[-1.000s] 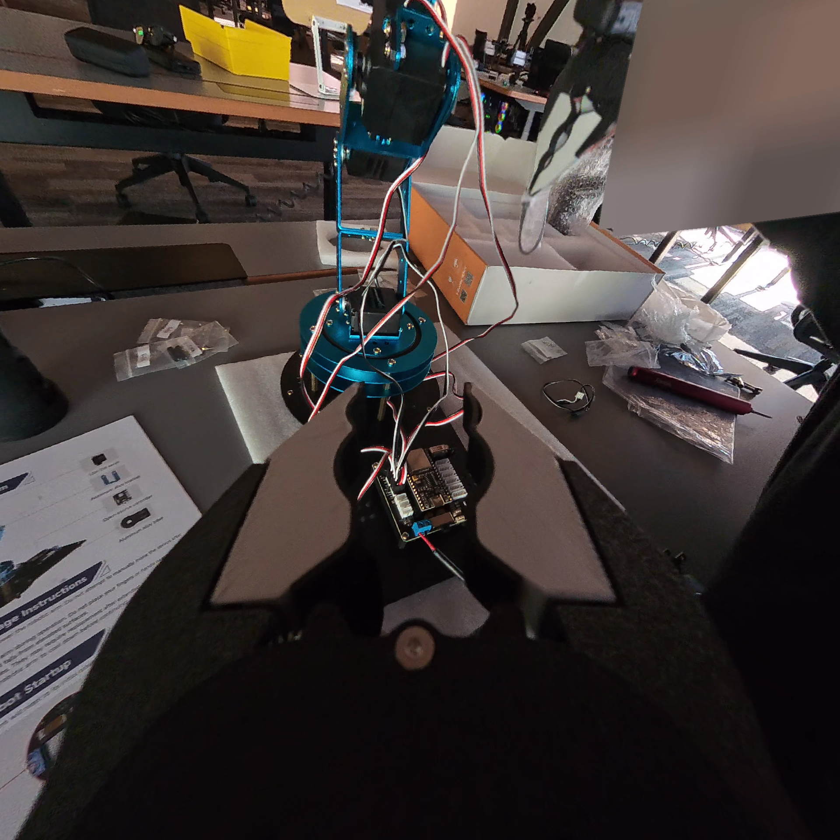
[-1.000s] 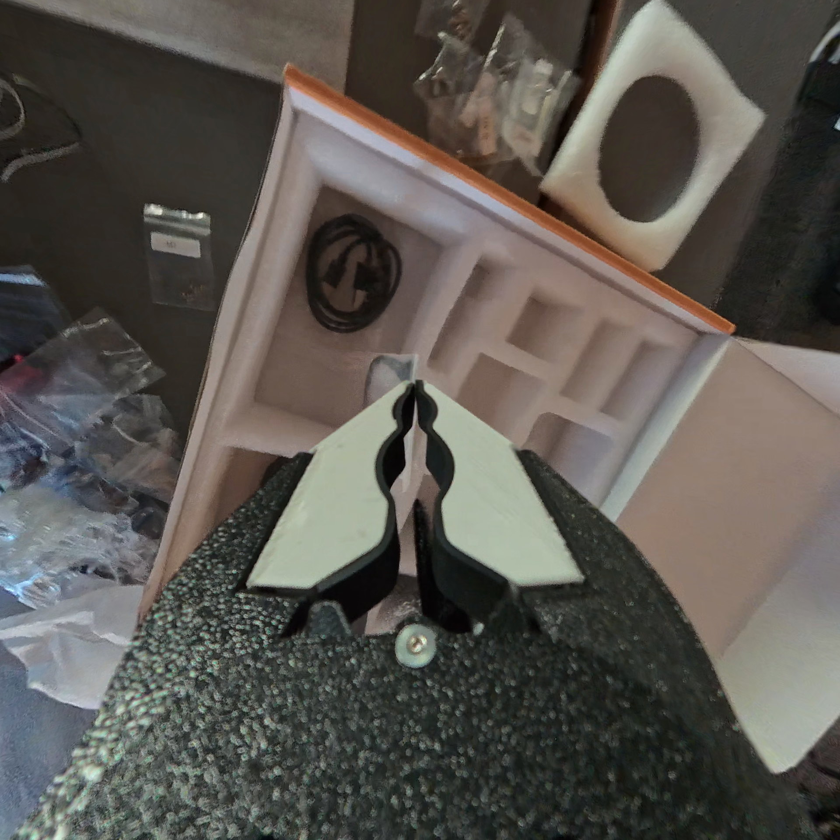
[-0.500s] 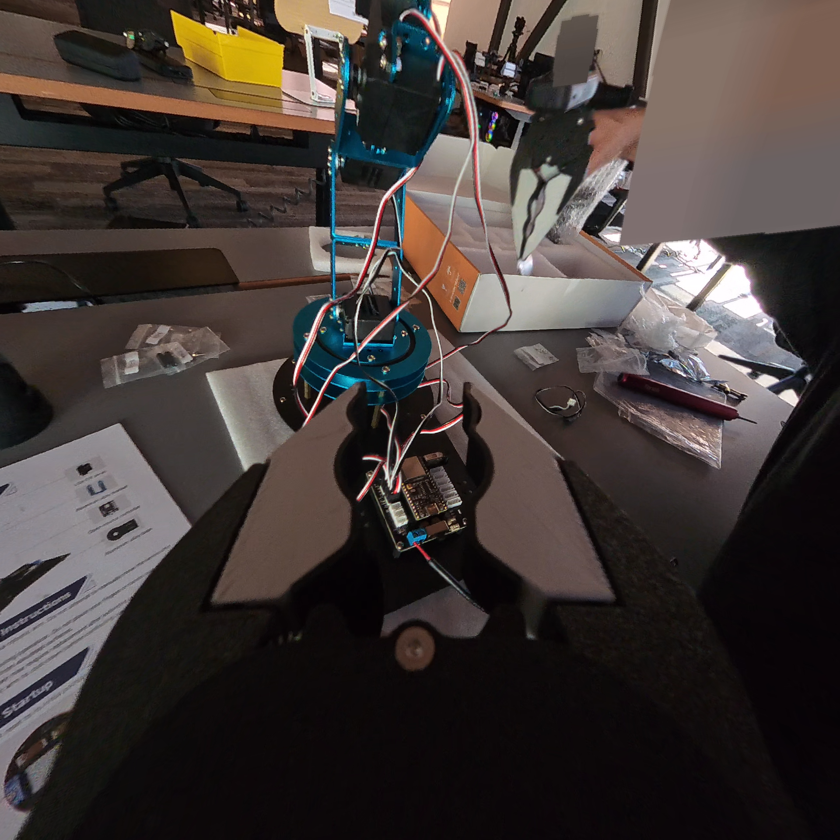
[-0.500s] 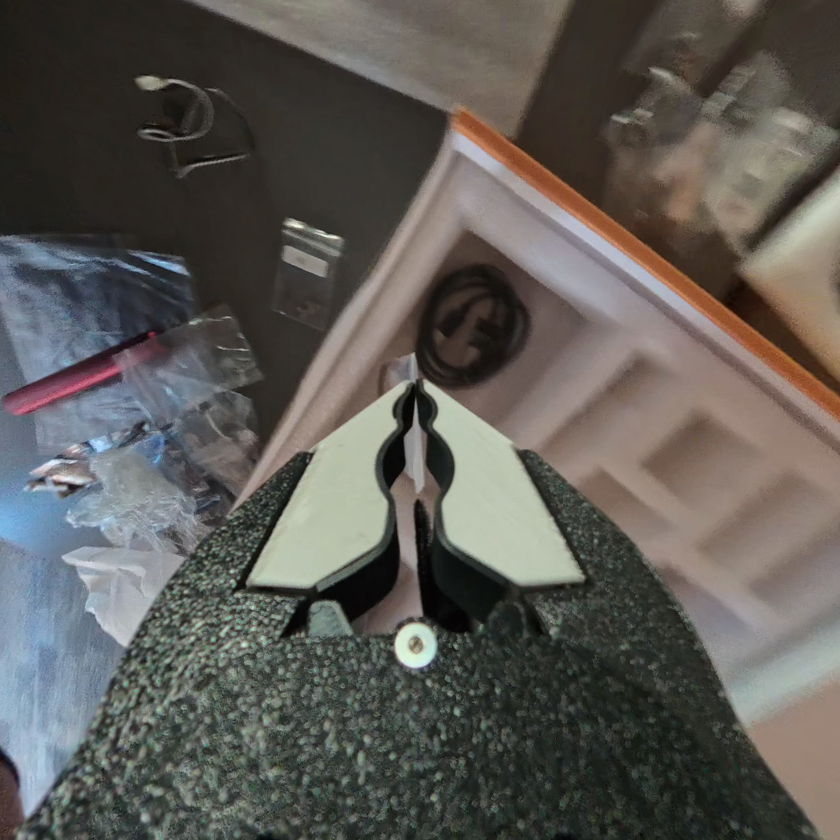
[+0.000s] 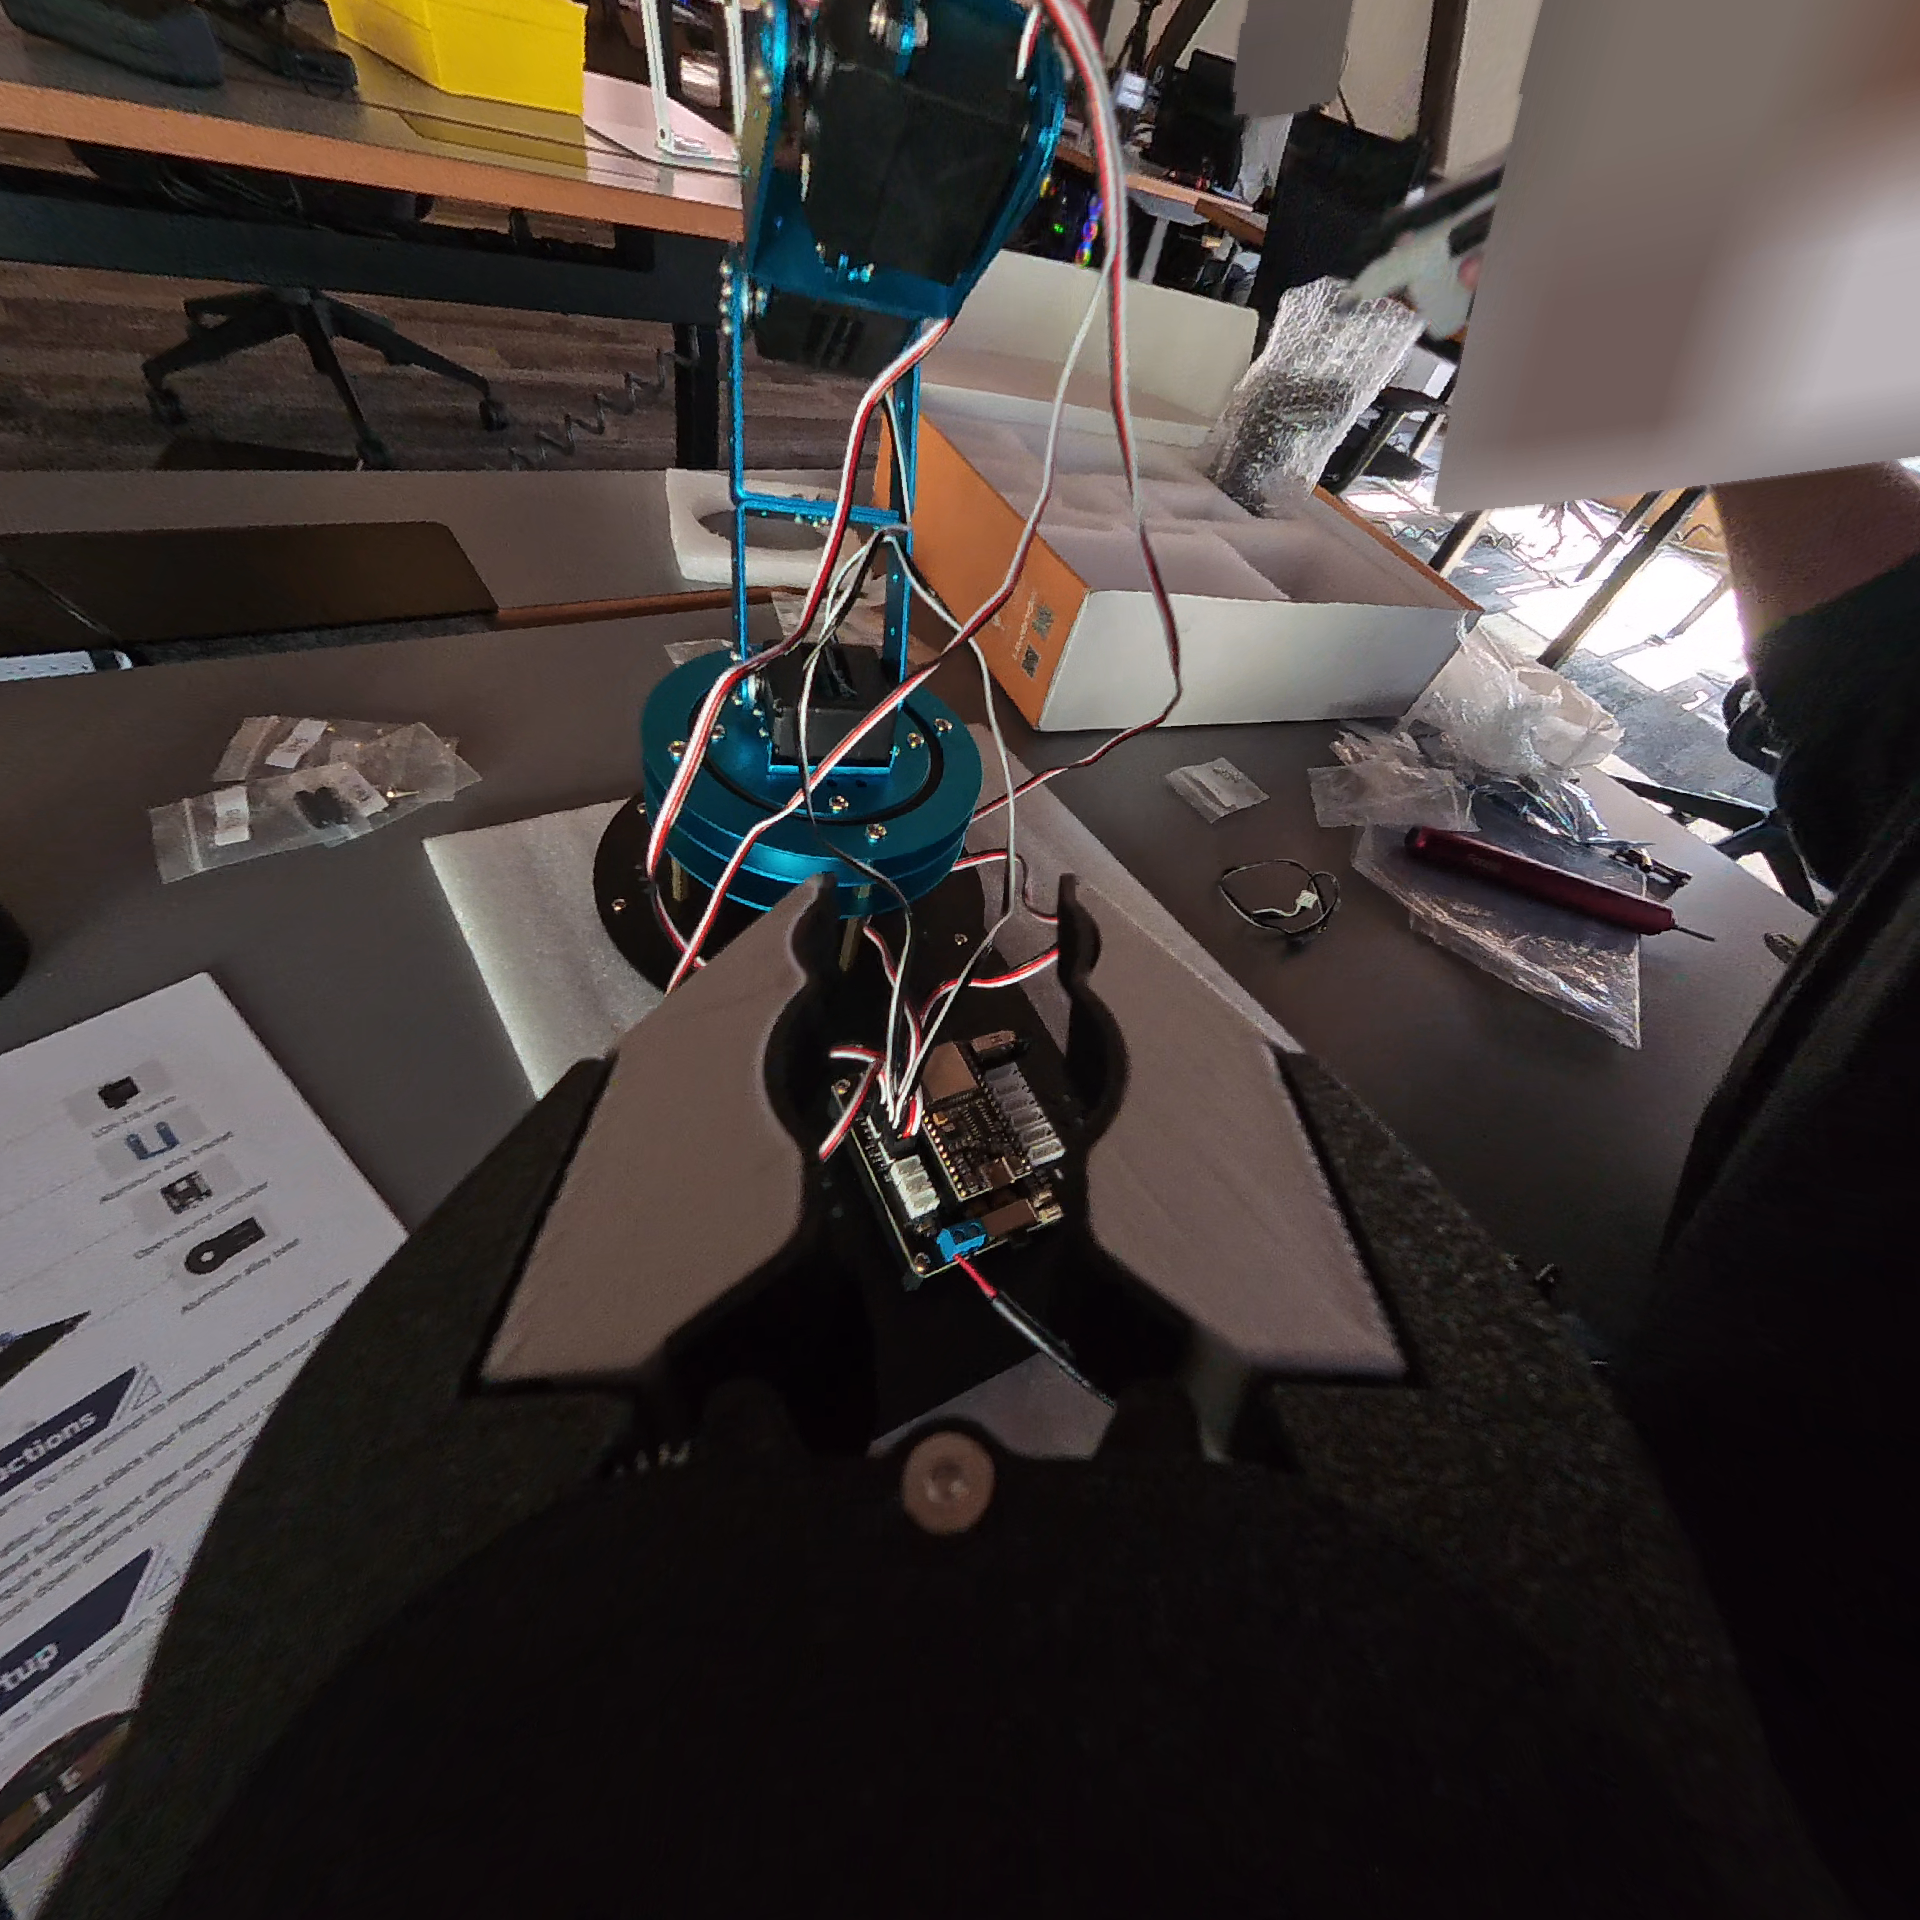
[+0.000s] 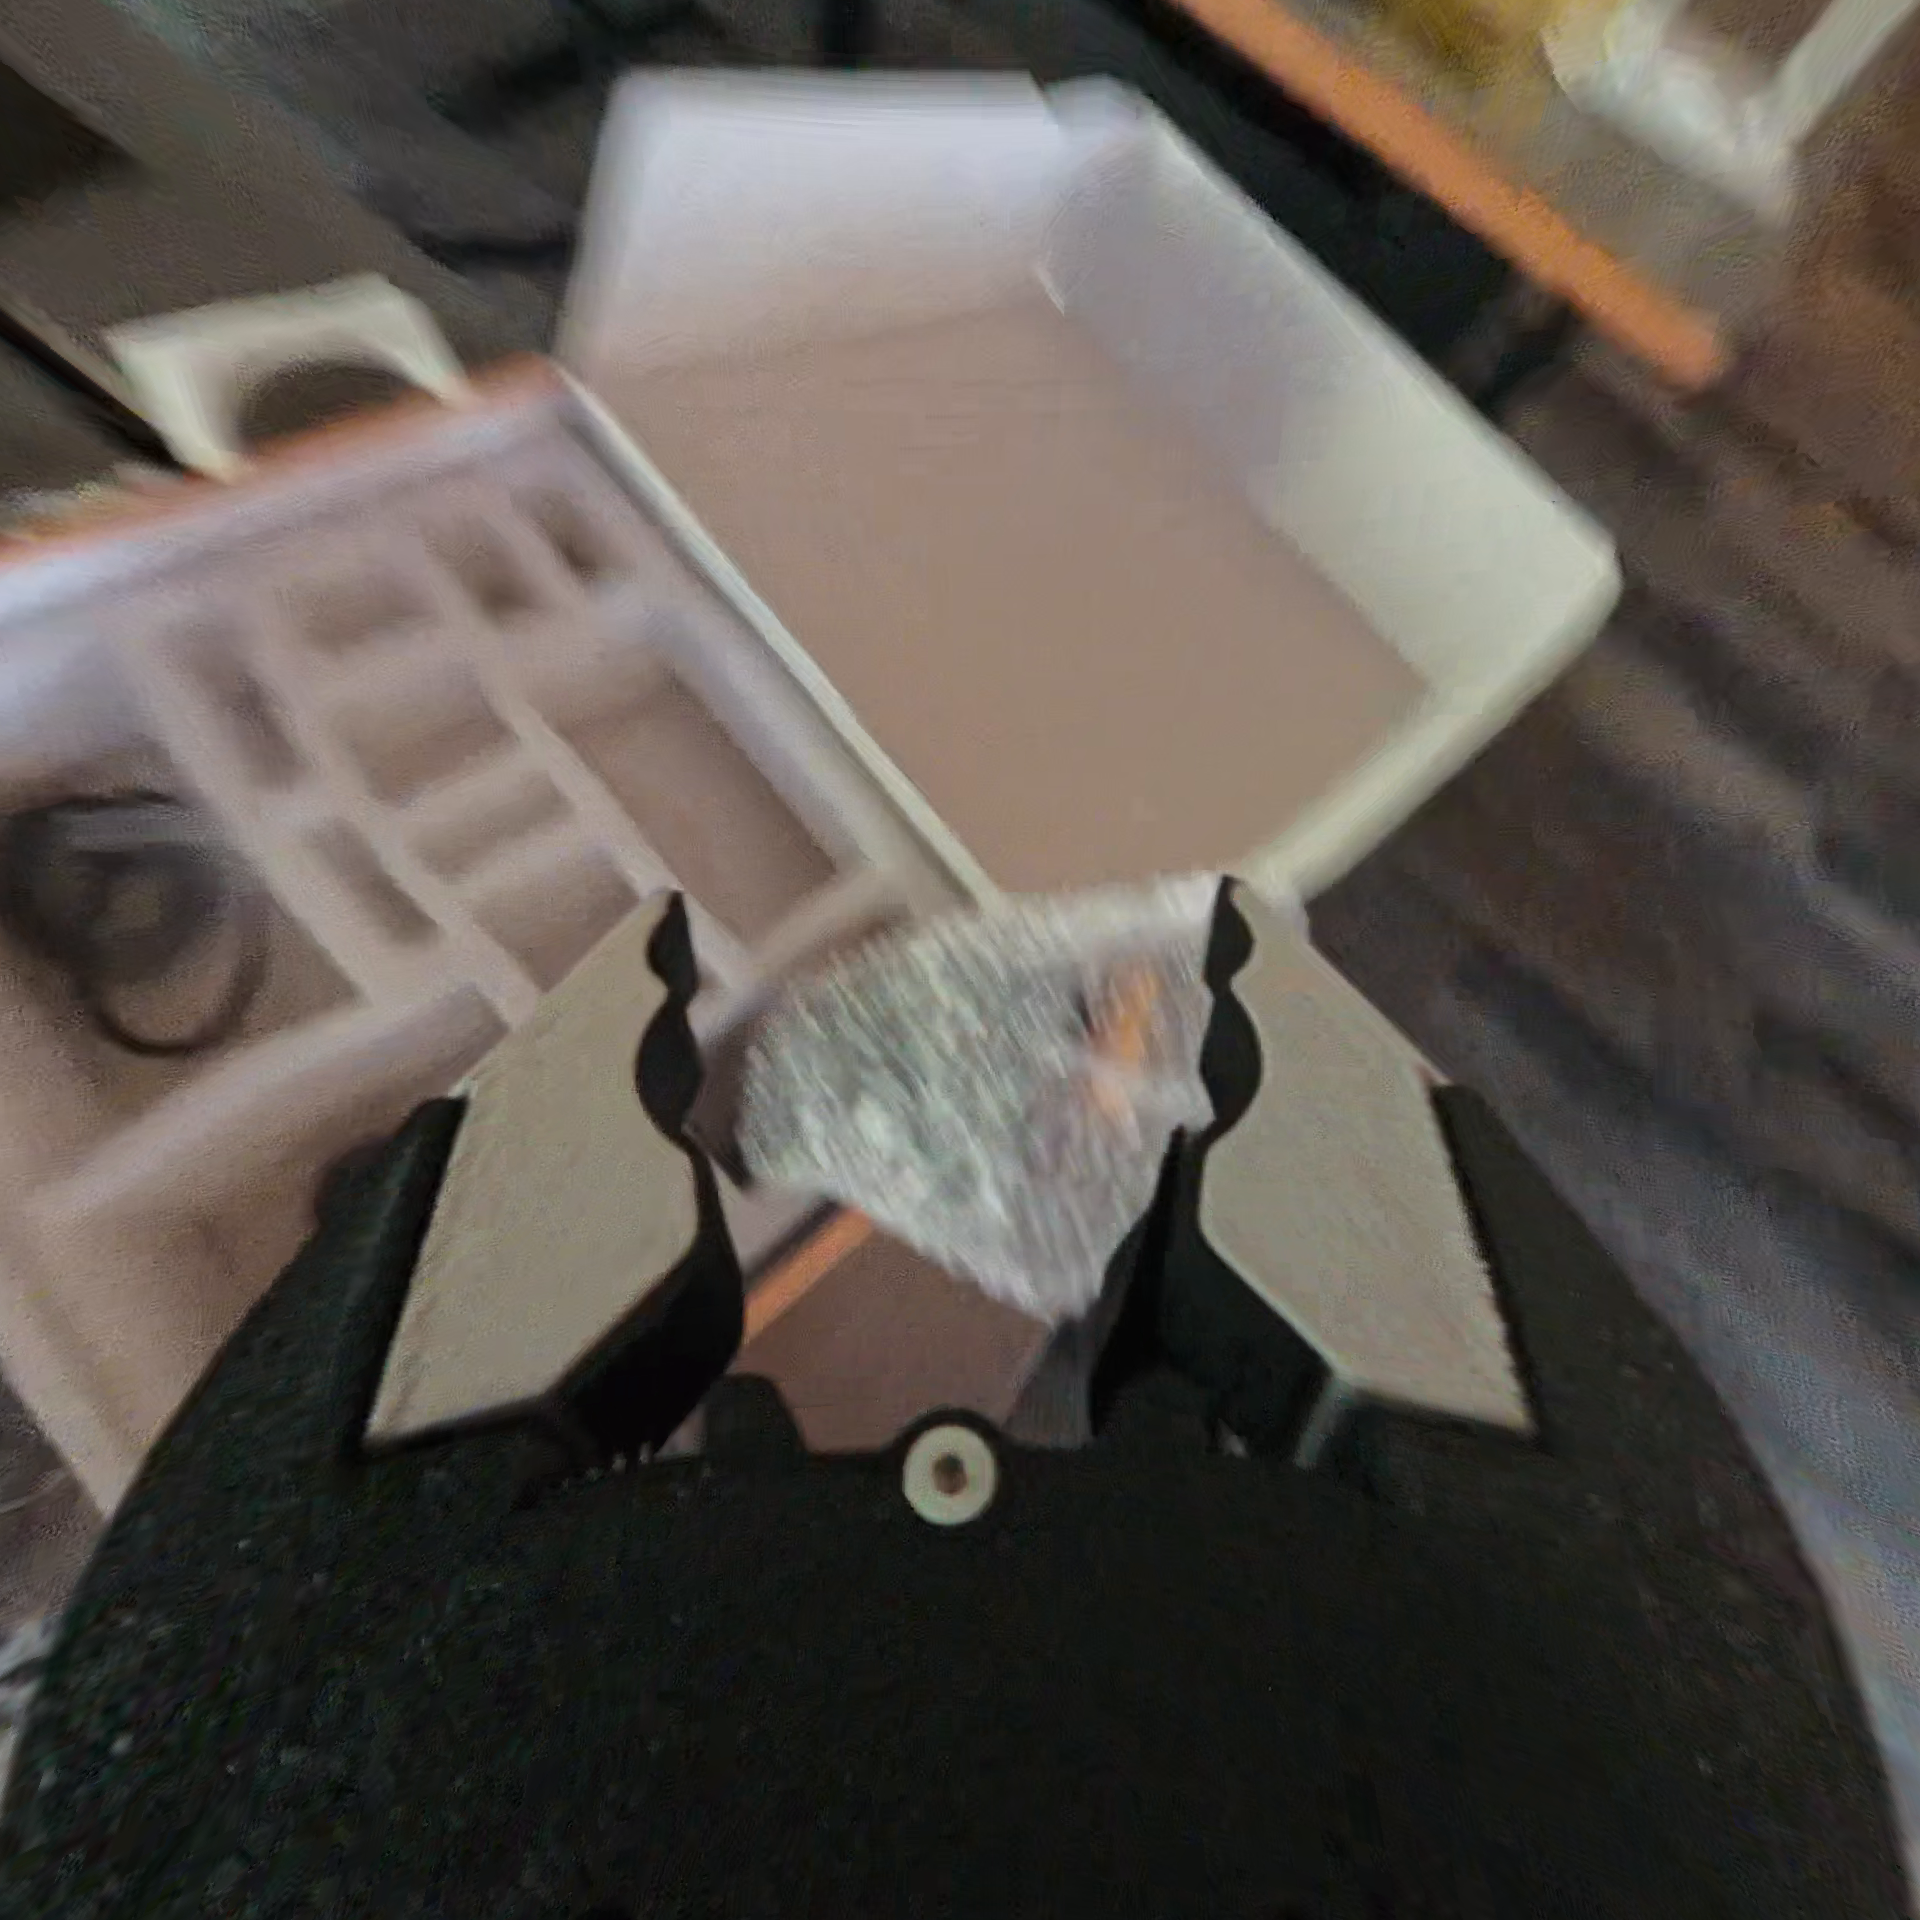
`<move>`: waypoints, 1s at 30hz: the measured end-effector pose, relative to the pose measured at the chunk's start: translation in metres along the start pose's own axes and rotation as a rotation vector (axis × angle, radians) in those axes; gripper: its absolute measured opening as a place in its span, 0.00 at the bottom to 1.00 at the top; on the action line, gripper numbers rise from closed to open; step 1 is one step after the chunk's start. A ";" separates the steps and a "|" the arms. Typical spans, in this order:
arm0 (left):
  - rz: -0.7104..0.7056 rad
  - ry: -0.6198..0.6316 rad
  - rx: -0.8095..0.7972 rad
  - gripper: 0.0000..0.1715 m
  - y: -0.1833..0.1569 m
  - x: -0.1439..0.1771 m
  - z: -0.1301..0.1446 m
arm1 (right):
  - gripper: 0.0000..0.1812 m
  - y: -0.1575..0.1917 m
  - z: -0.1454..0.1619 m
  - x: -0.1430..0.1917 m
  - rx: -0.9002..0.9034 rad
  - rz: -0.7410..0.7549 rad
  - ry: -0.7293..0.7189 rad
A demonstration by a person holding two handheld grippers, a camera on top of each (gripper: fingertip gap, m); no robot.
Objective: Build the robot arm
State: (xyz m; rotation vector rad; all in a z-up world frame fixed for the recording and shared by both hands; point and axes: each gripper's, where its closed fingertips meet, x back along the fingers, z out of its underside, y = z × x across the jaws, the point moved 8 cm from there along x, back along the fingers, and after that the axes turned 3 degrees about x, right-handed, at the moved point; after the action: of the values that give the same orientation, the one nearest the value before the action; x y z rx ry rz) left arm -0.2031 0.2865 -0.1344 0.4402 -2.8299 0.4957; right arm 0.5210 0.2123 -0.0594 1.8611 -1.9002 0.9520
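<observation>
My left gripper (image 5: 945, 904) is open and empty, low over a black circuit board (image 5: 966, 1153) with red-and-white wires plugged in. The wires run up a blue metal robot arm kit (image 5: 810, 790) standing just beyond the fingertips. My right gripper (image 6: 951, 909) is open, its fingers either side of a bubble-wrap bundle (image 6: 956, 1091) at the corner of an open orange-and-white box (image 6: 1039, 520). This view is motion-blurred. In the left wrist view the bundle (image 5: 1309, 395) stands at the box's (image 5: 1195, 623) far right corner, with the right gripper (image 5: 1423, 249) just above it.
A printed instruction sheet (image 5: 156, 1247) lies front left. Small part bags (image 5: 301, 790) sit left of the kit. A red screwdriver (image 5: 1527, 883) and plastic bags (image 5: 1507, 748) lie right. A black cable coil (image 6: 135, 935) sits in a foam compartment of the box. A white foam ring (image 5: 727, 530) lies behind. My hands' fingertips stand some 65 cm from each other.
My right gripper was shut on a thin clear plastic piece over the box. It has swung to the box's far corner and opened around the bubble wrap. My left gripper barely moved.
</observation>
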 end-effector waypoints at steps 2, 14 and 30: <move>0.011 -0.010 -0.009 0.23 -0.004 0.002 -0.002 | 0.41 0.000 0.034 -0.005 0.008 -0.037 0.161; 0.005 -0.063 -0.072 0.23 -0.023 0.015 -0.015 | 0.00 -0.002 -0.057 0.038 0.314 0.174 0.143; -0.032 -0.034 -0.086 0.23 -0.025 0.015 -0.021 | 0.00 0.021 -0.126 -0.060 0.272 -0.122 0.116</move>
State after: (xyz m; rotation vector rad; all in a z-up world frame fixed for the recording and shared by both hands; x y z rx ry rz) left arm -0.2053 0.2678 -0.1032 0.4799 -2.8587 0.3616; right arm 0.4792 0.3385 -0.0110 1.9935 -1.6369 1.2997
